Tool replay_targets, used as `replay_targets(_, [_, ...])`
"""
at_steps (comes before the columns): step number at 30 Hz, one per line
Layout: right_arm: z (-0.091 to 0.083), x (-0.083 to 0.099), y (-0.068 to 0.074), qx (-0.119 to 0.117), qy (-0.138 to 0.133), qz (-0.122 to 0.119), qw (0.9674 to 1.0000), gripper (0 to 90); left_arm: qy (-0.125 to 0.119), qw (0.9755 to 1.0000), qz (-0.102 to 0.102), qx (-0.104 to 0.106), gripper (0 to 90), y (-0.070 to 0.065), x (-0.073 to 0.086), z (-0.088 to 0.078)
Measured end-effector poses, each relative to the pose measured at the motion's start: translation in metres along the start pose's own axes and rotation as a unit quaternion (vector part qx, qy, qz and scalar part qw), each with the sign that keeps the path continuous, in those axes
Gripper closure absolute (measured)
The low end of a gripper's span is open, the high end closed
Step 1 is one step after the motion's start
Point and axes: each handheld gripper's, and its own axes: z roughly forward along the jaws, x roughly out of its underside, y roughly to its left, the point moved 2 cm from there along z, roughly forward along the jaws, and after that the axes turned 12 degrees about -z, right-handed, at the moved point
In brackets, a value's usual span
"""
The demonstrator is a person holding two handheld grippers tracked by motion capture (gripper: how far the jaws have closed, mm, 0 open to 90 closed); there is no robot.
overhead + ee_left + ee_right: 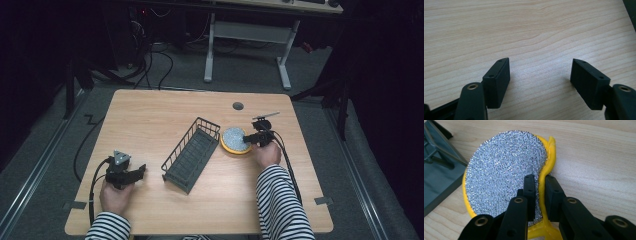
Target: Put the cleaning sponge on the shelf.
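Sponge (506, 170) pinched at its edge by right claw (539, 195).

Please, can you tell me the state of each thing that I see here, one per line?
Sponge: on the table beside the basket, edge pinched and bent.
Basket: upright, empty.
Right gripper: shut on sponge.
Left gripper: open, empty, low over the table.

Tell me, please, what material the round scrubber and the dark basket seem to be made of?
The round scrubber looks like a glittering silver mesh, perhaps metallic thread, on a soft yellow backing, probably sponge: its edge bends where the right gripper pinches it. The dark basket looks like thin metal wire with a matte dark coating, judging by its open grid walls.
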Motion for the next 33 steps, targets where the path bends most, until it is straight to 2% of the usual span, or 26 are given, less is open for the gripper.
replay_targets(4, [-0.012,-0.002,0.003,0.002,-0.015,-0.018,0.9997,81.9,-0.001,1.0000,-0.002,0.002,32.2,0.000,0.000,0.000])
replay_targets(10, [-0.042,-0.003,0.003,0.007,-0.041,-0.048,0.9979,82.1,0.000,1.0000,0.000,0.001,32.0,0.000,0.000,0.000])
replay_targets(16, [-0.068,-0.004,-0.003,0.002,-0.071,-0.049,0.9963,82.0,0.000,1.0000,0.000,0.001,31.9,0.000,0.000,0.000])
replay_targets(22, [-0.087,-0.012,0.002,-0.004,-0.096,-0.063,0.9934,82.1,-0.001,1.0000,0.001,0.000,32.0,-0.001,0.000,0.000])
replay_targets(23, [-0.096,-0.018,0.007,-0.008,-0.107,-0.074,0.9914,82.1,0.000,1.0000,0.001,0.000,32.0,0.000,0.000,0.000])
replay_targets(25, [-0.101,-0.022,0.012,-0.014,-0.116,-0.082,0.9898,82.0,0.000,1.0000,0.001,0.000,32.0,0.000,0.000,0.000])
replay_targets(33, [-0.112,-0.047,0.042,-0.038,-0.127,-0.125,0.9833,82.0,0.000,1.0000,0.001,0.000,32.0,0.000,0.000,0.000])
